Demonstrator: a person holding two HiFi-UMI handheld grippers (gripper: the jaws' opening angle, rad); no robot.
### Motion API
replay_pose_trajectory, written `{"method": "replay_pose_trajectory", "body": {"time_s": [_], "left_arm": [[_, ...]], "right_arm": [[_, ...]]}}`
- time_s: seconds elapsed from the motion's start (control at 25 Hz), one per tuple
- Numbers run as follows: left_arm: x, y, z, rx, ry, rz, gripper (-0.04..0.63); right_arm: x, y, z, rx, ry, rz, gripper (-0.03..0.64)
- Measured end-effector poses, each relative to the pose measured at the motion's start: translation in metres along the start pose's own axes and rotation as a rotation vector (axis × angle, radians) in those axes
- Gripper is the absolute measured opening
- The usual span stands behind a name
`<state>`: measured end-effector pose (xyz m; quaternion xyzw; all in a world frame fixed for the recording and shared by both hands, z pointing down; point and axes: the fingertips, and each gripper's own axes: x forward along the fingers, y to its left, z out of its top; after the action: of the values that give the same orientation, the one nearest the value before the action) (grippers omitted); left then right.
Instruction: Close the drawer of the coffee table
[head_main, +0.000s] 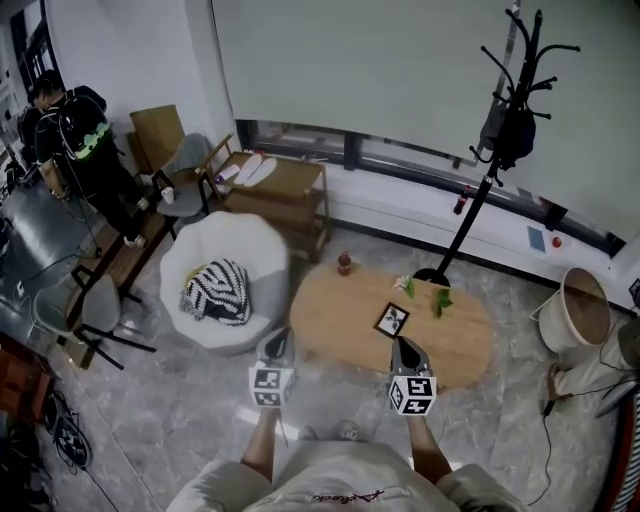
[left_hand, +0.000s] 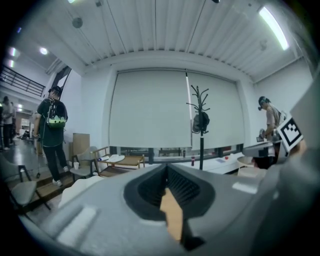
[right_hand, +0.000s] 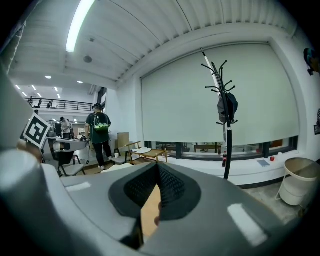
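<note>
The oval wooden coffee table (head_main: 340, 322) stands on the grey floor in front of me in the head view; no drawer shows from above. Both grippers are held side by side over its near edge. My left gripper (head_main: 281, 340) is shut and holds nothing, as is my right gripper (head_main: 403, 348). In the left gripper view the jaws (left_hand: 166, 169) are together, with a strip of wood showing in the slit below. The right gripper view shows the same: jaws (right_hand: 157, 169) closed, both pointing almost level toward the window blind.
On the table lie a marker card (head_main: 391, 319), a small red object (head_main: 344, 263) and green leaves (head_main: 440, 298). A white armchair with a striped cushion (head_main: 222, 280) stands left, a coat rack (head_main: 497, 150) behind, a bucket (head_main: 584, 308) right. A person (head_main: 85, 145) stands far left.
</note>
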<state>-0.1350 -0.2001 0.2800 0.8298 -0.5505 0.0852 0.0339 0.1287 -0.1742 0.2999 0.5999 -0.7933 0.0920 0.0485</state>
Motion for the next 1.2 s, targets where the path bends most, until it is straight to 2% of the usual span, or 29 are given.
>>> {"method": "replay_pose_trajectory", "body": {"time_s": [0.32, 1.2], "left_arm": [[-0.012, -0.008, -0.001, 0.013, 0.011, 0.01, 0.003], [-0.014, -0.022, -0.005, 0.024, 0.022, 0.019, 0.003]], "right_arm": [[-0.012, -0.013, 0.006, -0.015, -0.007, -0.012, 0.005], [-0.011, -0.016, 0.009, -0.023, -0.018, 0.023, 0.005]]}}
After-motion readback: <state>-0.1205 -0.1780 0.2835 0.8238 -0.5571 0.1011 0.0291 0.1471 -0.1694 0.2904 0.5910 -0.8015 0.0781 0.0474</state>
